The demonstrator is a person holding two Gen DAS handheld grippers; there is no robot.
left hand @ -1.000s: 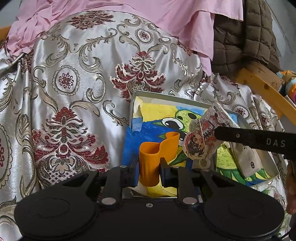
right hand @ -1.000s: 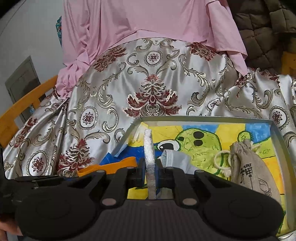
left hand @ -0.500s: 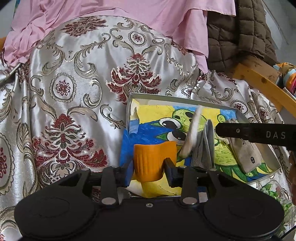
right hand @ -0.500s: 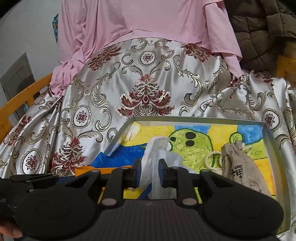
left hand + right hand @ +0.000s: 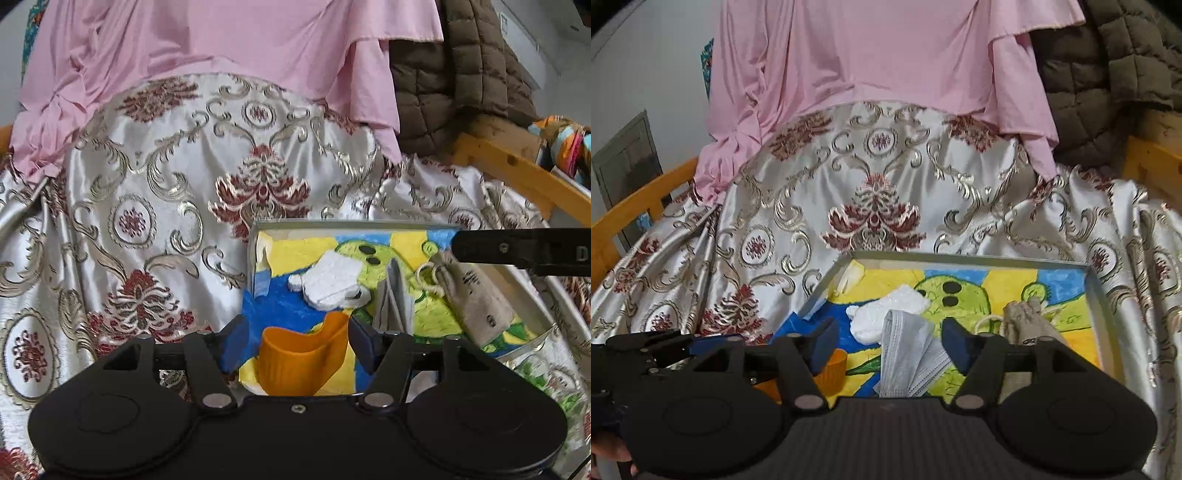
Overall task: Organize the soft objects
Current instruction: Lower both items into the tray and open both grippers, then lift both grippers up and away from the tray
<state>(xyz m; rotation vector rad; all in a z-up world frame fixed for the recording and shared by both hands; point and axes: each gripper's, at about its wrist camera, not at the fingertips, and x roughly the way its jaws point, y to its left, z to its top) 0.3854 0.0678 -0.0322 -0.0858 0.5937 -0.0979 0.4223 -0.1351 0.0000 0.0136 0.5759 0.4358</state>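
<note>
Left wrist: left gripper (image 5: 297, 341) opening, pads clear of orange cup (image 5: 301, 363) lying in tray (image 5: 347, 223) | Right wrist: right gripper (image 5: 888, 341) opening, grey mask (image 5: 908, 358) freed beside white foam (image 5: 886, 314), burlap pouch (image 5: 1027, 325) | 4 items in tray, little apparently left

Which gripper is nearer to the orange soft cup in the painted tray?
Left. The left gripper has the orange soft cup between its opening jaws, pads clear. The right gripper is beside it, around the grey face mask.
</note>
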